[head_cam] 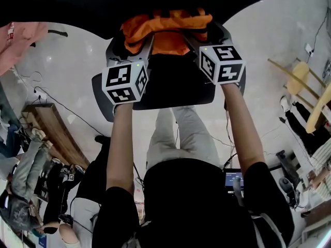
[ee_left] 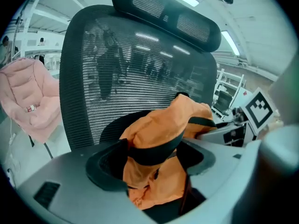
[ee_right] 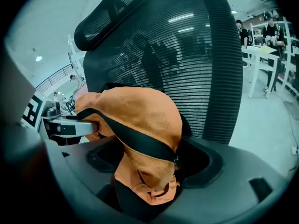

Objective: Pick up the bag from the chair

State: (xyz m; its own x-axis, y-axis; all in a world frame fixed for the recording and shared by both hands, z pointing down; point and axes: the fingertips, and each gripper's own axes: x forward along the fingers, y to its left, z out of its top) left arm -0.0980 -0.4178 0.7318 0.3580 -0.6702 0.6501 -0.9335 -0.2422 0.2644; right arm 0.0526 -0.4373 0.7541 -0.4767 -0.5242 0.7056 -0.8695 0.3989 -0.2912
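Observation:
An orange bag (head_cam: 166, 29) with black straps is held above the seat of a black mesh office chair (head_cam: 176, 84). My left gripper (head_cam: 146, 44) grips the bag's left side and my right gripper (head_cam: 195, 41) its right side. In the left gripper view the bag (ee_left: 156, 139) is bunched between the jaws of the left gripper (ee_left: 150, 166), in front of the chair's mesh back (ee_left: 135, 73). The right gripper view shows the bag (ee_right: 140, 120) pinched the same way in the right gripper (ee_right: 148, 168), with a black strap running across it.
A pink padded seat (ee_left: 29, 101) stands left of the chair. On the floor are a wooden bench (head_cam: 51, 130), cables and a lit screen (head_cam: 234, 179). People sit at the left (head_cam: 26, 180). A wooden chair (head_cam: 305, 89) stands right; white tables (ee_right: 261, 55) lie farther off.

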